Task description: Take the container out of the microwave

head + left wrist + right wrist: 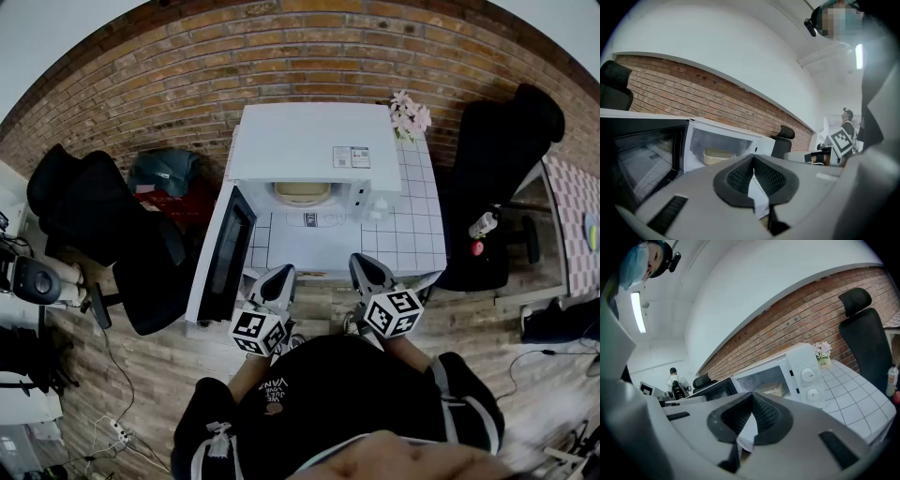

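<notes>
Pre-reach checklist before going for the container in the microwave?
1. Microwave door open: ok, swung wide to the left.
2. Container in sight inside: ok.
3. Jaws of left hand-held gripper apart for a grasp: not ok, shut and empty.
4. Jaws of right hand-held gripper apart: not ok, shut and empty.
5. Path over the table to the opening: ok, nothing stands in it.
6. Container cool enough to grip: cannot tell.

Cream container (302, 193) sits inside the white microwave (314, 142), door (223, 253) open.
</notes>
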Available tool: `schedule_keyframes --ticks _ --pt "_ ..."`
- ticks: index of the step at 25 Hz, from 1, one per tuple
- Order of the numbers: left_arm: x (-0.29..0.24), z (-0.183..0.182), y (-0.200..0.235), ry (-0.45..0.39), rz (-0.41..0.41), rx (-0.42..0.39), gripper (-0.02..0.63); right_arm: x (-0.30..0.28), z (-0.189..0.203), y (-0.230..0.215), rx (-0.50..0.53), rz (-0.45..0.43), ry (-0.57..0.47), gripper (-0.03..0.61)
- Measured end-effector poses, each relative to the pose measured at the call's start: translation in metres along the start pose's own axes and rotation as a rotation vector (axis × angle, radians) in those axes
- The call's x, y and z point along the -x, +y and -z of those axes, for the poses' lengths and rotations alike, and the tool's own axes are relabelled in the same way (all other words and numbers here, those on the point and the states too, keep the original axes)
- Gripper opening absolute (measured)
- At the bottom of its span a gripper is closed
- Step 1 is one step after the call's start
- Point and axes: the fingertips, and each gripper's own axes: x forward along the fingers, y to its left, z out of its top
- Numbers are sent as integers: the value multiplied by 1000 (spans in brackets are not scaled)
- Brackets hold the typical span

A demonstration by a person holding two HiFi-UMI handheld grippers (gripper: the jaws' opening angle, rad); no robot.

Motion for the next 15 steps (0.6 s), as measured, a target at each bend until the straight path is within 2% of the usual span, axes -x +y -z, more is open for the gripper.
schedule_keyframes --ticks 7,15 --pt "0 2 1 5 10 3 11 1 -1 -2 9 11 0 5" --pt "-5 6 -2 -3 -19 15 12 2 -3 -10 1 -9 -25 6"
